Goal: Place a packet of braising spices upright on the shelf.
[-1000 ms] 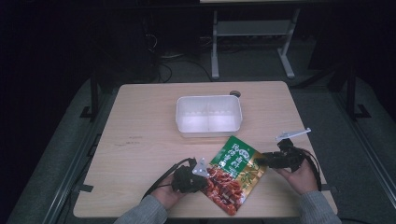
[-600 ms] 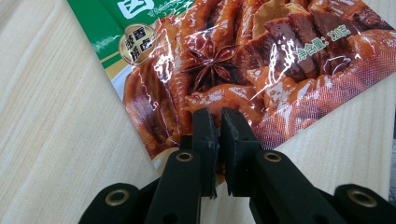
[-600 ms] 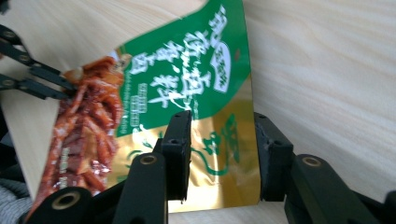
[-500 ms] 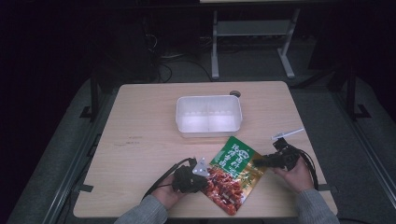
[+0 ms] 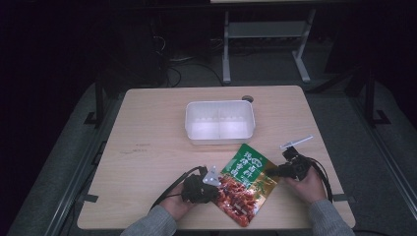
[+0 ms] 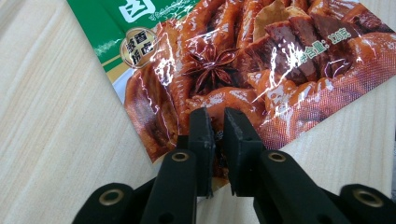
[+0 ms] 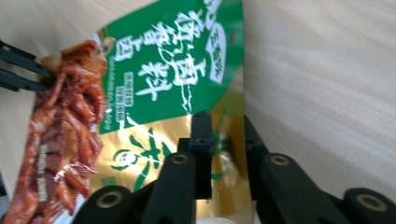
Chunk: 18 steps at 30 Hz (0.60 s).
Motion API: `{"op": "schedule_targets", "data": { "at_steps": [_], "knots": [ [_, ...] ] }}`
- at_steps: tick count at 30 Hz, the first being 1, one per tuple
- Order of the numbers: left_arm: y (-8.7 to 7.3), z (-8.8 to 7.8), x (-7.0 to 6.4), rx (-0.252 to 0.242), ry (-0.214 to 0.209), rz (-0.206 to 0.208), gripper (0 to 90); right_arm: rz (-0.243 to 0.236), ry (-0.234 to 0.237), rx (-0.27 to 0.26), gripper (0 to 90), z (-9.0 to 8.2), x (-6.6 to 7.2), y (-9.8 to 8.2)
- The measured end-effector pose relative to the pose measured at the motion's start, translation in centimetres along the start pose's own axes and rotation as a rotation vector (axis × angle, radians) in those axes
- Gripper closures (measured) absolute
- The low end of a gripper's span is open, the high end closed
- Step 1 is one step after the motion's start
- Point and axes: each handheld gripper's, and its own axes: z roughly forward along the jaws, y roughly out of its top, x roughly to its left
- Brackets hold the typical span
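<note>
Two grippers at opposite edges of the pouch [image 5: 247, 180].
Left gripper [image 6: 218, 135] pinches its red end; right gripper [image 7: 224, 142], jaws parted, seemingly straddles its gold edge; long axis runs diagonally.

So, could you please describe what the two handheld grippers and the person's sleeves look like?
Both the left gripper and the right gripper are black, each with two flat matte jaws on arms with brass-ringed pivot holes. Black cables trail back. The left carries a grey three-cornered plate. The sleeves are grey.
</note>
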Motion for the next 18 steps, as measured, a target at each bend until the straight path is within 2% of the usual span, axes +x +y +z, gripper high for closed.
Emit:
{"op": "schedule_targets", "data": {
  "at_steps": [2, 4, 10, 18],
  "knots": [
    [0.0, -0.1, 0.2, -0.002, -0.012, -0.006, 74.8, 0.0, -0.009, 0.011, 87.8, 0.1, 0.0, 0.0],
    [0.0, -0.2, 0.2, -0.006, -0.021, -0.013, 72.4, 0.0, -0.001, 0.012, 88.3, 0.1, 0.0, 0.0],
    [-0.2, -1.2, 0.2, -0.008, 0.005, -0.002, 65.9, -0.003, 0.008, 0.006, 89.5, -0.1, 0.0, 0.0],
    [-1.3, -3.2, 0.5, -0.04, 0.035, -0.017, 57.4, -0.02, 0.001, 0.002, 89.6, -0.6, 0.5, 0.1]
  ]
}}
